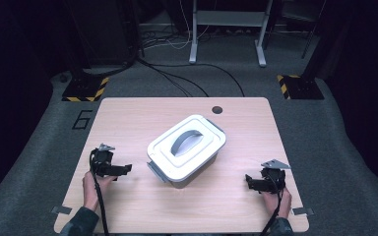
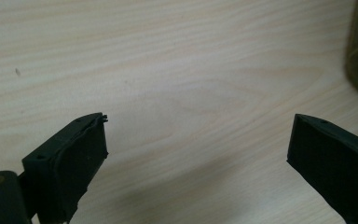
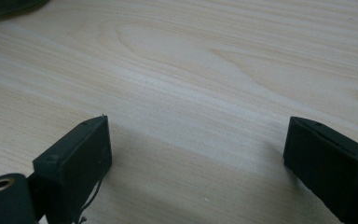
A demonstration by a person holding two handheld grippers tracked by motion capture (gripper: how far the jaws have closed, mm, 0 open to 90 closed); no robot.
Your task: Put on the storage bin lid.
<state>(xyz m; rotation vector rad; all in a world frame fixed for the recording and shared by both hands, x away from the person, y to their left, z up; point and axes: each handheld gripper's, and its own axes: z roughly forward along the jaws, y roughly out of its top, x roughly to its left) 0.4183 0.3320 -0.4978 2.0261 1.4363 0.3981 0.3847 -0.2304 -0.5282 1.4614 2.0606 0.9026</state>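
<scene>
A white lidded box (image 1: 187, 150) sits closed at the middle of the wooden surface (image 1: 128, 113), untouched, while the left gripper (image 1: 120, 169) and right gripper (image 1: 252, 183) flank it, jaws wide apart and empty.

A white lidded plastic box (image 1: 187, 150) with a grey arched handle (image 1: 186, 140) and grey side clips sits on the pale wood-grain table (image 1: 128, 118). Both grippers are black. On the grey carpet beyond, far left and right, run yellow-and-black hazard stripes (image 1: 84, 93).
</scene>
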